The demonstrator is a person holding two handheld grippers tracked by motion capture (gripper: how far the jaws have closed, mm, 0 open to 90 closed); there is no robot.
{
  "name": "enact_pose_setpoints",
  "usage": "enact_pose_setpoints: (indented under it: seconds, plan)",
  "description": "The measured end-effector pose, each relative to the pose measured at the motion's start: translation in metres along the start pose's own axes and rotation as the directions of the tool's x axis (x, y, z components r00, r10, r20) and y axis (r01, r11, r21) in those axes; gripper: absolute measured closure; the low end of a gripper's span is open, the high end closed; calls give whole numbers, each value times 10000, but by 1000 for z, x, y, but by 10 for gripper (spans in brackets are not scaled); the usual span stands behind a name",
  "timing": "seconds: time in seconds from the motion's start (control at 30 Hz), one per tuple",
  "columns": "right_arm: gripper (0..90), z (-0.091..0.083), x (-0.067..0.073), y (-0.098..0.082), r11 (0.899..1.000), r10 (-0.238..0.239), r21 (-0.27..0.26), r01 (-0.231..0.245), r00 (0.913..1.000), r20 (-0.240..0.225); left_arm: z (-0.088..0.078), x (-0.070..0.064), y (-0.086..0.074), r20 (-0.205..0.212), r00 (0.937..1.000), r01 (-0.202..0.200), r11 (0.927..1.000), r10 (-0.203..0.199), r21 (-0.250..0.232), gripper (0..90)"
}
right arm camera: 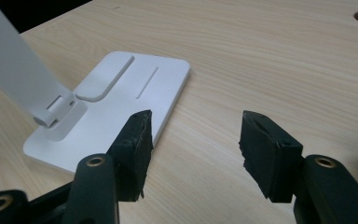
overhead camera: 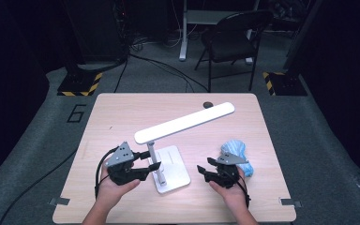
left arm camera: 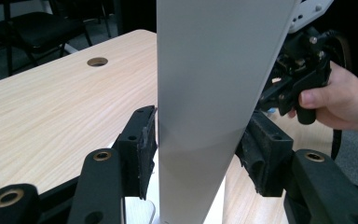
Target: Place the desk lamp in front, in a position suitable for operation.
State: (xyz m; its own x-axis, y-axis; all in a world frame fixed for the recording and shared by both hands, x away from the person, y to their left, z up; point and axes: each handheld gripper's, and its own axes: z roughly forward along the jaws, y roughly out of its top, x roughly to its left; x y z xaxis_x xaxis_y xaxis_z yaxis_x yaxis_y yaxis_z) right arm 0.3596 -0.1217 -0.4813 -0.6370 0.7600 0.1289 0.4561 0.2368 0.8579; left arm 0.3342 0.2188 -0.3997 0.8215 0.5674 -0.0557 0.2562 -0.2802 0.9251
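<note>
A white desk lamp stands mid-table on a flat base [overhead camera: 173,174], with a long head [overhead camera: 183,123] slanting up to the right. My left gripper [overhead camera: 152,160] reaches in from the left, and its two jaws straddle the lamp's upright stem [left arm camera: 205,116]. In the left gripper view both pads [left arm camera: 145,144] lie against the stem's sides. My right gripper [overhead camera: 204,165] hovers just right of the base, open with nothing between its jaws. In the right gripper view [right arm camera: 193,135] it faces the base [right arm camera: 121,88] and the stem's hinge [right arm camera: 51,114].
A crumpled blue-and-white cloth [overhead camera: 236,152] lies on the table behind my right hand. A cable hole [overhead camera: 207,104] sits near the table's far edge. On the floor beyond the table stands a black chair [overhead camera: 234,37].
</note>
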Motion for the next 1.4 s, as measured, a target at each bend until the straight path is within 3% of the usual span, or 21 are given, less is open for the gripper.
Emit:
enact_pose_setpoints:
  seconds: [0.17, 0.5, 0.67, 0.8, 0.97, 1.1, 1.4]
  plan:
    - [437, -8, -9, 2, 9995, 298, -61, -297, 9994, 191, 1, -1, 0, 38, 10000, 47, 9999, -48, 95, 486]
    - [431, -23, -23, 4, 9998, 190, 23, -193, 9955, 927, 4, -1, -1, 87, 9997, 236, 9997, -237, 94, 482]
    - [414, -29, -31, 7, 9994, 327, -157, -310, 9911, 1289, 6, 0, -2, 31, 9999, 114, 9999, -114, 52, 488]
    - [410, -37, -40, 7, 9987, 464, -267, -426, 9852, 1650, 4, 0, -1, 125, 9998, 185, 9998, -185, 53, 488]
    - [400, -43, -54, -1, 9983, 574, -65, -575, 9687, 2417, 4, -2, 1, 12, 9999, 112, 9999, -113, 35, 486]
    - [397, -43, -64, -9, 9963, 759, 175, -836, 9604, 2681, 5, -1, 2, 78, 9999, 137, 9999, -138, 102, 484]
    - [390, -41, -71, -19, 9943, 761, 473, -951, 9489, 3064, 4, 1, 3, 179, 9997, 179, 9998, -181, 73, 481]
